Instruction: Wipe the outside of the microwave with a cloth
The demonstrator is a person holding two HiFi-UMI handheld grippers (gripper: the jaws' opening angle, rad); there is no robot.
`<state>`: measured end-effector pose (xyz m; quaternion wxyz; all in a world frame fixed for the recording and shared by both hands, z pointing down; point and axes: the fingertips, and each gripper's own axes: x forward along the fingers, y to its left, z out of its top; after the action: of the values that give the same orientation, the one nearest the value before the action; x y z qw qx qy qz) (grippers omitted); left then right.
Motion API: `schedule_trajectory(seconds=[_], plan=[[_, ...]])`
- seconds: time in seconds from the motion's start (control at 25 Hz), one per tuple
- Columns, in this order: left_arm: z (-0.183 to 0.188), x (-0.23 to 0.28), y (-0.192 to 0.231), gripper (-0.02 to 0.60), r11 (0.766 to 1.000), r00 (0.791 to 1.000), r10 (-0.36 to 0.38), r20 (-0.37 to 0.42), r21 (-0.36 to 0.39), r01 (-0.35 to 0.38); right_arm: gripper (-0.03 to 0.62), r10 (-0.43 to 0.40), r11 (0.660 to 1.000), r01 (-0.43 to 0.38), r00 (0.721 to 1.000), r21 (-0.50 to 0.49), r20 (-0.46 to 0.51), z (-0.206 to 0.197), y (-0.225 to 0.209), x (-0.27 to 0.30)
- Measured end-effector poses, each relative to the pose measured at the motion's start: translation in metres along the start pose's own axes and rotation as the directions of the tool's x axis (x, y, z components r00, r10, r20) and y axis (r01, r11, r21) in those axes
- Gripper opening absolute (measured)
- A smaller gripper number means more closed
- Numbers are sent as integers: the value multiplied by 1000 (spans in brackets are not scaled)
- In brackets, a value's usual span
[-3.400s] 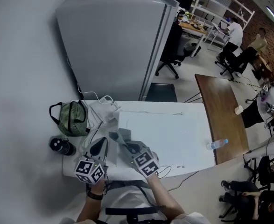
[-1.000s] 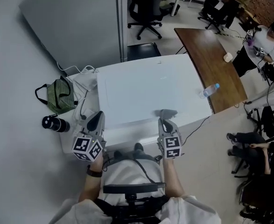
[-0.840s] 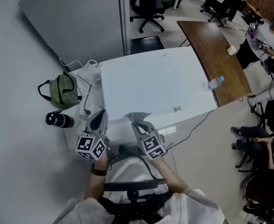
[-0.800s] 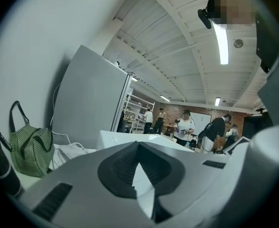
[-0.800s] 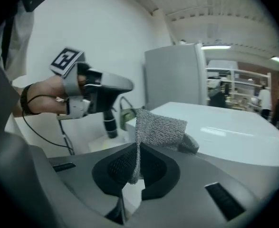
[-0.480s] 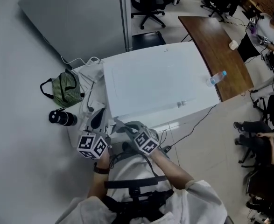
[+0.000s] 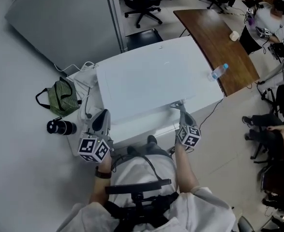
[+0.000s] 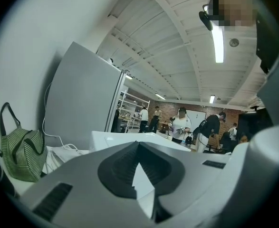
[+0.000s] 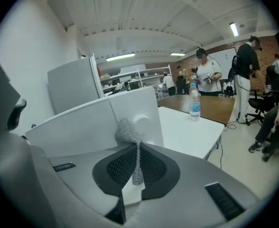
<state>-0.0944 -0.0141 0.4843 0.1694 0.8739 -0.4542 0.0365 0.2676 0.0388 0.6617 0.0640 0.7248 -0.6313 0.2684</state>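
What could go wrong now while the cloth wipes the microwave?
The right gripper pinches only a thin strip of the cloth; rubbing may pull it out.
The cloth sits beside the round knob on the microwave; wiping may turn it.
The left gripper is shut on nothing and does not grip the microwave, which might slide.

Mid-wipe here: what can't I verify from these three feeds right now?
Head view: the microwave's front face is foreshortened from above, so its surface is unreadable.
Right gripper view: the cloth, clamped in the right gripper, covers part of the knob and its own contact with the microwave.
Left gripper view: the left gripper's body blocks most of the microwave.
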Motion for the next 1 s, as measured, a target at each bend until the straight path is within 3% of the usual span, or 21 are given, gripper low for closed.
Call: schedule_trajectory(seconds=[0.12,0.2,0.24,0.32,0.4,0.56,0.6,0.64,0.68,0.76,0.8,0.88,1.0], plan=[[0,2,-2,18,1000,1000,-1,-2,5,1,23,142,988,-146,987,-48,-78,-22,48,9],[3,1,-4,18,1000,1000,-2,0,9,2,23,297,947,-312,942,-80,-157,-44,108,14],[4,-1,-3,18,1000,1000,-1,1,12,1,23,377,912,-401,903,-90,-206,-56,141,14],[4,-6,2,18,1000,1000,9,5,13,-9,23,521,811,-573,798,-118,-302,-80,208,10],[3,-13,9,18,1000,1000,27,8,7,-27,23,628,685,-715,678,-143,-383,-99,269,-4],[1,-28,21,18,997,997,72,7,-3,-72,23,769,409,-900,428,-148,-474,-131,366,-42],[1,-31,23,18,997,997,81,8,-3,-81,23,778,363,-919,390,-155,-492,-140,378,-47],[1,-33,24,18,996,996,88,9,-3,-88,23,775,341,-926,373,-160,-510,-148,382,-47],[2,-33,26,18,996,995,95,10,-3,-95,23,764,344,-925,376,-163,-525,-156,380,-42],[2,-33,27,18,995,995,103,12,-1,-103,23,735,413,-898,427,-153,-527,-163,357,-23],[1,-31,26,18,995,995,104,12,0,-104,23,719,470,-871,471,-141,-512,-161,338,-10],[0,-25,22,18,995,995,101,10,-1,-101,23,670,605,-787,583,-116,-460,-149,290,19],[-4,-12,12,18,996,996,91,-1,-3,-91,23,548,788,-613,743,-61,-384,-128,204,54]])
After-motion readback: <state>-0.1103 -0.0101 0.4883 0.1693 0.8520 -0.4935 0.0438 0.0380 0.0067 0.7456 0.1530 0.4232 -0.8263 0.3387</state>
